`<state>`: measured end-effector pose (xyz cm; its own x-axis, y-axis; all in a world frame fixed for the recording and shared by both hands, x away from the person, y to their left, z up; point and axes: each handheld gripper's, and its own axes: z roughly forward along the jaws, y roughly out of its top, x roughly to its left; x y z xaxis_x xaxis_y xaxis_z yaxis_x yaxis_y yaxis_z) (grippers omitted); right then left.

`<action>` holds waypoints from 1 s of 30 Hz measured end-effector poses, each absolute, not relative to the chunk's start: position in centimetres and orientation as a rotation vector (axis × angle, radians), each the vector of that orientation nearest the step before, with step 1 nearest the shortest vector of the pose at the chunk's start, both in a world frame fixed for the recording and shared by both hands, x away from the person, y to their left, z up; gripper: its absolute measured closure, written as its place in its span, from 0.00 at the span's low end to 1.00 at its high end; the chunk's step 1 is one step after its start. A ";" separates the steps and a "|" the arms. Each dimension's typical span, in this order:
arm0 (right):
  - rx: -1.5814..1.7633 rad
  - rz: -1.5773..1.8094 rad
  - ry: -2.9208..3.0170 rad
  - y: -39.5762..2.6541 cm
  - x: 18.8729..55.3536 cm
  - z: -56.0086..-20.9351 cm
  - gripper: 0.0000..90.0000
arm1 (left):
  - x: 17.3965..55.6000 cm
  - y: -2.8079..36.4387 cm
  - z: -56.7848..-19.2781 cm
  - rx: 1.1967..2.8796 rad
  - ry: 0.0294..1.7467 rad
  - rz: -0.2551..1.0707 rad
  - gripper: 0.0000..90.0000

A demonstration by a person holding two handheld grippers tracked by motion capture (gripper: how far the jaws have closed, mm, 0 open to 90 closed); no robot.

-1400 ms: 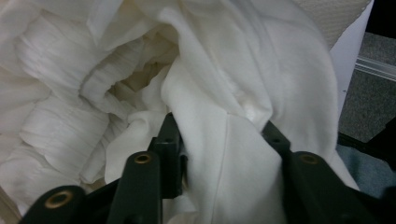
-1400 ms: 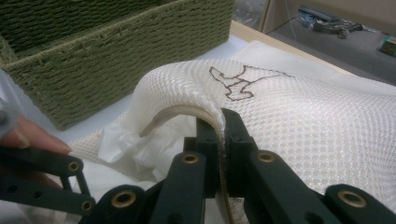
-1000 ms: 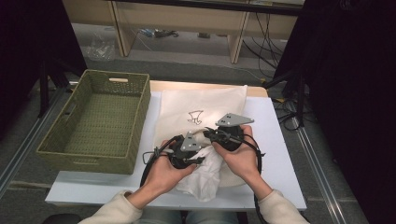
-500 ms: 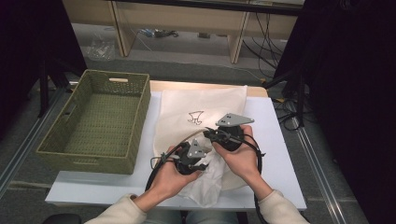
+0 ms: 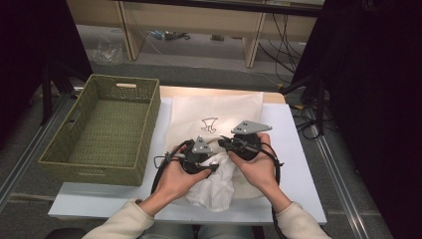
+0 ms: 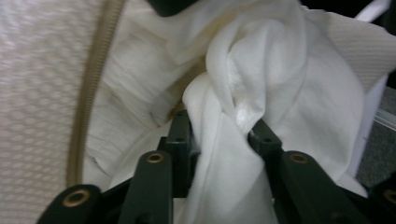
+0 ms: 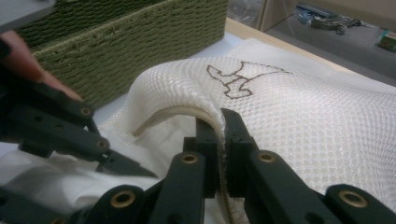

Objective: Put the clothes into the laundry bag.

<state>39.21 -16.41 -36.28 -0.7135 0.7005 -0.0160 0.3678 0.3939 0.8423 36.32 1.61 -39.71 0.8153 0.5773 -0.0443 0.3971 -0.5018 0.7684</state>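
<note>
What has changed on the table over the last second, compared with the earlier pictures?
The left gripper has just been opening its jaws, with a bunch of the white cloth between them, and it has edged a little nearer the mesh bag. The right gripper stays clamped on the bag's rim, holding its mouth up. The green basket and the bag lie as before.

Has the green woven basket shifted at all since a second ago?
No. The green woven basket sits in the same spot against the table's left edge, beside the mesh laundry bag.
</note>
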 end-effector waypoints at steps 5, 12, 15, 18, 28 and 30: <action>0.938 1.233 2.288 -16.2 38.9 -36.2 0.97 | 36.2 2.1 -40.0 2.173 0.706 0.309 0.78; 0.926 1.234 2.278 -16.3 39.1 -36.2 0.97 | 36.7 2.4 -38.9 2.082 0.742 0.435 0.90; 0.935 1.232 2.275 -16.3 39.0 -36.2 0.97 | 37.8 2.3 -39.4 2.085 0.784 0.450 0.94; 0.927 1.227 2.267 -16.3 39.0 -36.1 0.98 | 39.0 2.5 -39.9 2.089 0.797 0.503 0.94; 0.932 1.239 2.270 -16.5 39.1 -36.0 0.98 | 38.3 3.1 -38.2 2.004 0.815 0.516 0.94; 0.940 1.238 2.271 -16.4 39.0 -36.0 0.98 | 38.2 2.9 -38.4 2.029 0.793 0.532 0.94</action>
